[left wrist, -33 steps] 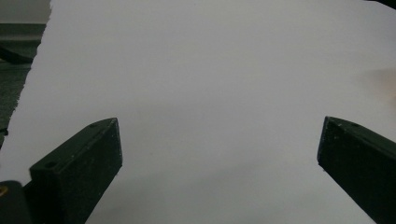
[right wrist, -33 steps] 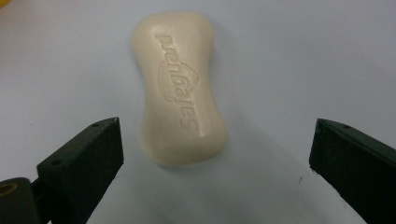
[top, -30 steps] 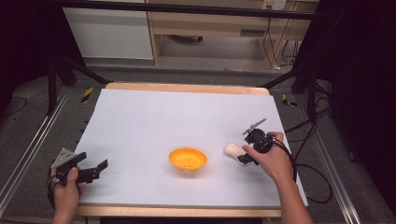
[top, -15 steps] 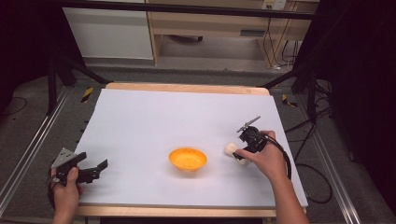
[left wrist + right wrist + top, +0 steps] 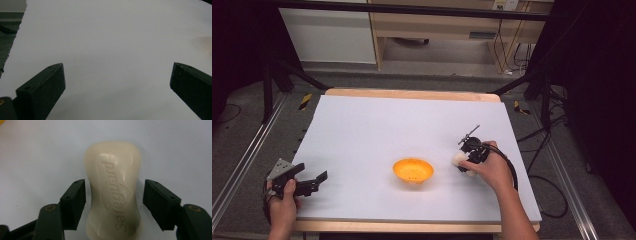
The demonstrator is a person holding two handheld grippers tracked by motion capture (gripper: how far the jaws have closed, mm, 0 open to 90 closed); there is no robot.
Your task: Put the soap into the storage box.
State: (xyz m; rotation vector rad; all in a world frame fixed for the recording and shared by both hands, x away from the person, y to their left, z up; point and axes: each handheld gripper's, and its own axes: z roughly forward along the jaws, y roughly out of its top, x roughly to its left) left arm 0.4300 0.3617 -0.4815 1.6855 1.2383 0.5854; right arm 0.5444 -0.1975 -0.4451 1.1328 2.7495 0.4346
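The right claw (image 5: pixel 113 202) has just been closing around the soap bar (image 5: pixel 113 187), its jaws either side of the waist, a sliver short of pinching. The bar's long axis runs along the claw. The left claw (image 5: pixel 307 184) rests spread, far to the left on the bench (image 5: pixel 377 125).

1. One word is embossed on the top face of the cream soap bar (image 5: pixel 113 192), running along its length and seen upside down in the right gripper view; it appears to read "Safeguard".
2. A curved crest-like emblem is pressed across the word's middle.
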